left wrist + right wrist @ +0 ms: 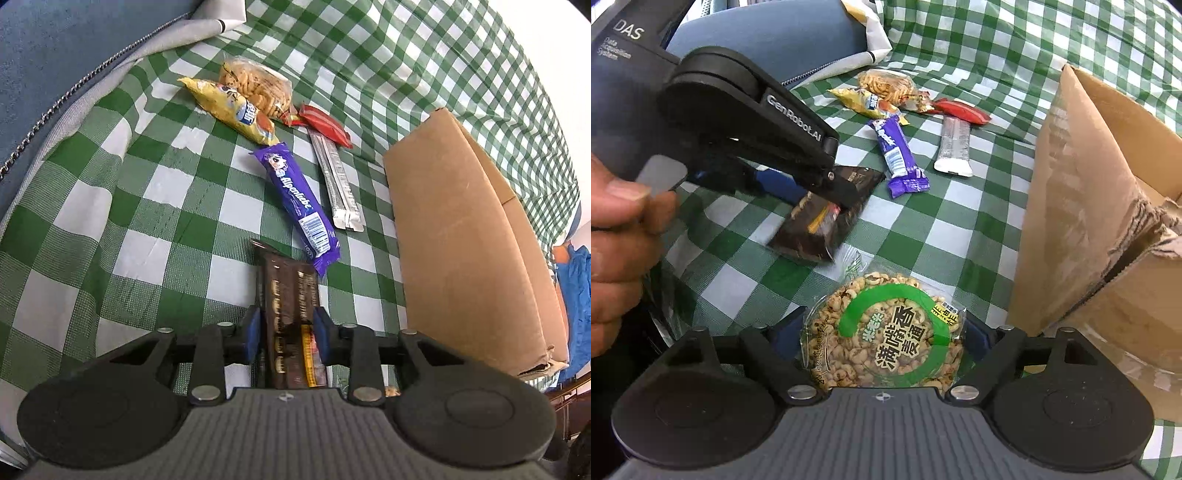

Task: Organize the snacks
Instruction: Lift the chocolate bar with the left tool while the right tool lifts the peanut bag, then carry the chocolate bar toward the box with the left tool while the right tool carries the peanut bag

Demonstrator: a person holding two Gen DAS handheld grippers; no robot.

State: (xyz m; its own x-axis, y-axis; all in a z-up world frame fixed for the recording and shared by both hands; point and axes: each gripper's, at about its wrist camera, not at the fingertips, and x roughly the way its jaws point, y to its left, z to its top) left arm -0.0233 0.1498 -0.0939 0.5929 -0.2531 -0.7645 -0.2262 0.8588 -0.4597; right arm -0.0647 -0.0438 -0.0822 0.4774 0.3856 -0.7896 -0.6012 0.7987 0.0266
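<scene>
I'm pinching the brown snack pack (290, 317) w/ the left tongs (288, 334) low over the checked counter (155, 206), gripping mid-body since it's light, crinkly, slippery foil, while the right tongs (882, 343) are clamping the round puffed-grain cake (886, 332), brittle, by its edges.

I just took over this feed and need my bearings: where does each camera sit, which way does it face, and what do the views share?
Left wrist: on the left gripper, looking down along its jaws, which clamp the brown snack pack; no hand shows.
Right wrist: on the right gripper, looking down over the round puffed-grain pack between its jaws; a hand shows.
Shared: the purple bar, cardboard box and checked cloth.
</scene>
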